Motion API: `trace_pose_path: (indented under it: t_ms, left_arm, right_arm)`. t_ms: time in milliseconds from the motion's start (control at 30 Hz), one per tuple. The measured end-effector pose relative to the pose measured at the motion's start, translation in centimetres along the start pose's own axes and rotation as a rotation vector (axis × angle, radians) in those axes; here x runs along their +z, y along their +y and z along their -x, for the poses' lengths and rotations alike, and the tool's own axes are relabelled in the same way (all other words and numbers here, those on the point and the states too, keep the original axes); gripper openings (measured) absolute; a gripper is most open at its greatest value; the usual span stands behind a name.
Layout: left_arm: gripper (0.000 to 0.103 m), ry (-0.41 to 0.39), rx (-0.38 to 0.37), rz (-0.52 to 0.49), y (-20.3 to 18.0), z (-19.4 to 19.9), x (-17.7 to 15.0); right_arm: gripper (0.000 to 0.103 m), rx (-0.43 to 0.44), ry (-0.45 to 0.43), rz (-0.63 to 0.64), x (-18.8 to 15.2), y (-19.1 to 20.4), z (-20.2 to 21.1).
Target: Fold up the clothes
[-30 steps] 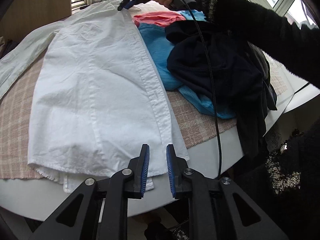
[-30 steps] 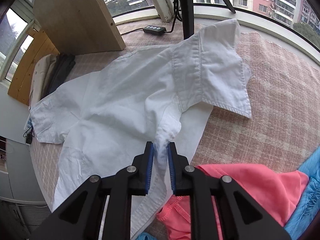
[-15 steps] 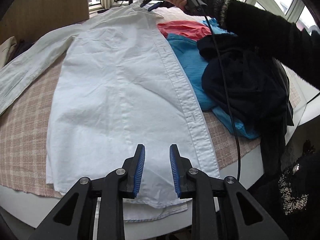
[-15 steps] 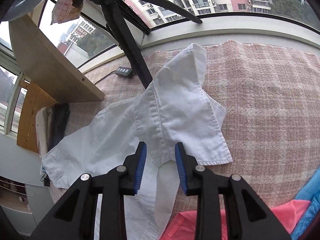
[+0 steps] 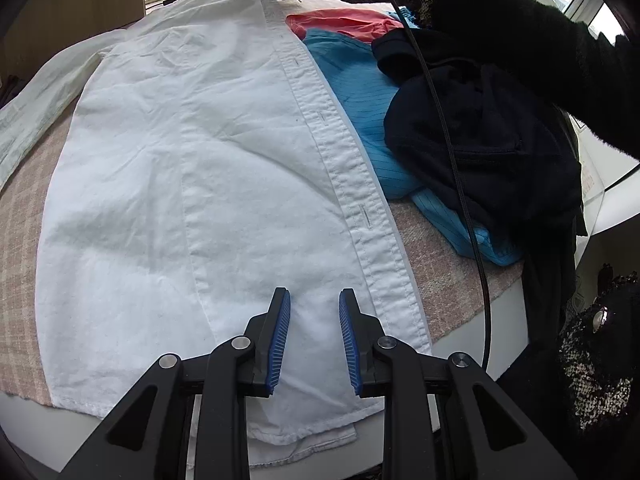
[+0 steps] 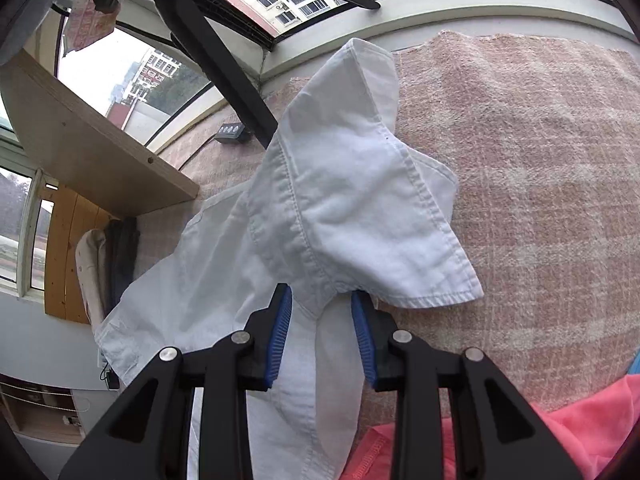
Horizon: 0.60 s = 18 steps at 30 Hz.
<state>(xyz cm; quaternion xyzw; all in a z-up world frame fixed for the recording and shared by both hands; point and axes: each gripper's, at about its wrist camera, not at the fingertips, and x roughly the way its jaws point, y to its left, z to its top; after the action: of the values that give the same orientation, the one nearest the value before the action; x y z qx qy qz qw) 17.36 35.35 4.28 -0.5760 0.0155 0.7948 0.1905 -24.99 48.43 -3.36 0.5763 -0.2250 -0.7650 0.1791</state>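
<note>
Left wrist view: the left claw is hanging open over the hem of the white shirt, which is lying flat on the pink cloth covering the worktop.
Right wrist view: the right claw is gaping open at the shirt's collar, gripping nothing
</note>
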Motion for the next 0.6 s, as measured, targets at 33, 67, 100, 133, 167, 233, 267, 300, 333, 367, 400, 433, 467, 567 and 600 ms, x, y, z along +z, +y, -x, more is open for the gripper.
trace_pose_path:
  t_ms: [33, 67, 100, 133, 167, 233, 267, 300, 333, 367, 400, 433, 467, 567, 600]
  left_arm:
    - [0.023, 0.0, 0.001, 0.0, 0.0, 0.0, 0.0]
    - [0.023, 0.0, -0.001, 0.001, 0.0, 0.0, 0.0]
    - [0.023, 0.0, -0.003, 0.003, 0.0, 0.0, 0.0]
    - [0.023, 0.001, -0.005, 0.004, 0.0, 0.0, 0.0]
    - [0.023, 0.0, -0.006, 0.003, 0.0, 0.0, 0.1]
    - [0.023, 0.0, -0.008, 0.001, -0.1, 0.0, 0.1]
    - [0.023, -0.001, -0.008, 0.0, -0.1, 0.0, 0.1]
    - [0.023, -0.001, -0.007, -0.001, -0.1, 0.0, 0.1]
    - [0.023, -0.002, -0.005, -0.004, -0.2, 0.0, 0.1]
    - [0.023, -0.003, -0.001, -0.006, -0.3, 0.0, 0.1]
    - [0.023, -0.003, 0.003, -0.011, -0.4, 0.0, 0.1]
    - [0.023, -0.004, 0.007, -0.016, -0.5, 0.0, 0.1]
    - [0.023, -0.004, 0.011, -0.021, -0.6, 0.0, 0.1]
    - [0.023, -0.005, 0.011, -0.024, -0.7, 0.0, 0.1]
    - [0.023, -0.004, 0.01, -0.025, -0.7, 0.0, 0.2]
  right_arm:
    - [0.031, 0.009, -0.009, -0.001, 0.1, 0.0, 0.0]
    - [0.03, 0.019, -0.018, -0.003, 0.2, -0.1, 0.0]
    - [0.023, 0.028, -0.027, -0.004, 0.3, -0.1, 0.0]
    - [0.013, 0.037, -0.035, -0.006, 0.4, -0.2, 0.0]
    - [0.012, 0.05, -0.041, -0.007, 0.5, -0.2, 0.0]
    - [0.009, 0.071, -0.048, -0.006, 0.5, -0.2, 0.1]
    - [0.009, 0.078, -0.05, -0.005, 0.5, -0.1, 0.1]
    - [0.009, 0.085, -0.051, -0.003, 0.4, 0.0, 0.1]
    - [0.011, 0.089, -0.053, -0.001, 0.4, 0.0, 0.2]
    - [0.012, 0.073, -0.05, 0.003, 0.4, 0.1, 0.2]
    - [0.017, 0.048, -0.038, 0.006, 0.3, 0.2, 0.1]
    - [0.028, 0.035, -0.023, 0.009, 0.2, 0.3, -0.1]
    - [0.032, 0.029, -0.018, 0.007, 0.1, 0.3, -0.3]
    - [0.032, 0.022, -0.053, 0.021, -0.1, 0.4, -0.7]
    - [0.032, 0.028, -0.059, 0.022, -0.1, 0.5, -1.0]
